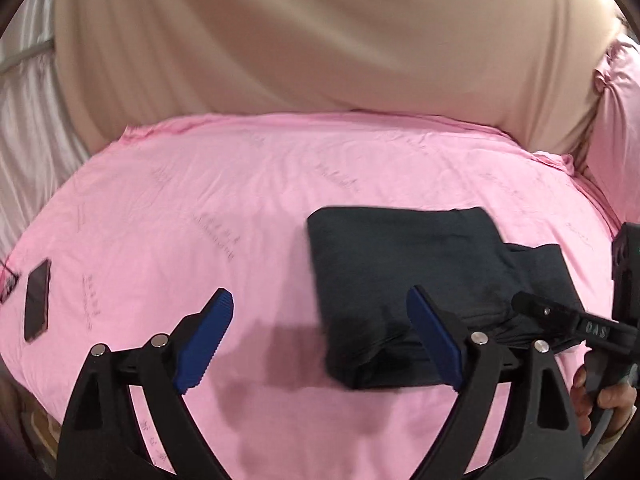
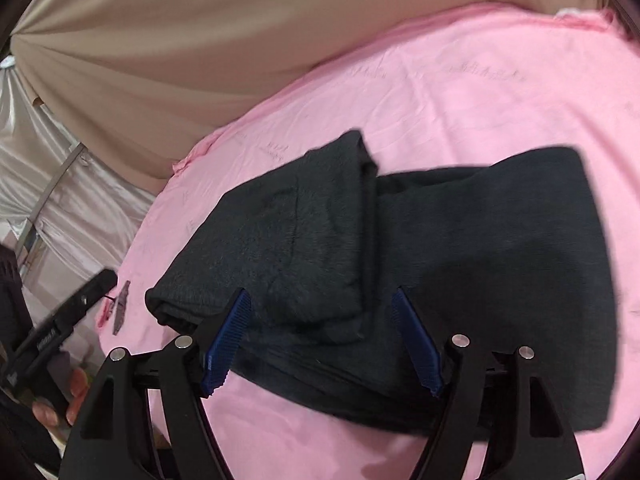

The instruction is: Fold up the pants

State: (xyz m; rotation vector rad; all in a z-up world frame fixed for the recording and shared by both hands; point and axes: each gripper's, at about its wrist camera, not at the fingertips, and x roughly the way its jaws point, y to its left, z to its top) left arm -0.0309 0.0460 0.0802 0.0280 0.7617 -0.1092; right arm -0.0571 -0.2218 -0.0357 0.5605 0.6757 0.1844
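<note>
The dark grey pants (image 1: 400,264) lie folded into a thick bundle on the pink sheet (image 1: 180,208), right of centre in the left wrist view. My left gripper (image 1: 319,292) is open above the sheet at the bundle's left edge, nothing between its blue pads. In the right wrist view the pants (image 2: 480,264) fill the middle, one folded layer (image 2: 300,232) lying over the rest. My right gripper (image 2: 320,292) hovers open over that layer, and its pads do not press the cloth. One of its fingers (image 1: 560,316) reaches in from the right over the pants' near corner.
A dark phone (image 1: 38,300) lies on the sheet at the far left. A beige curtain (image 1: 320,40) hangs behind the table's far edge, with pale satin drapes (image 1: 24,120) to the left. A person's hand (image 1: 600,396) holds the right gripper's handle.
</note>
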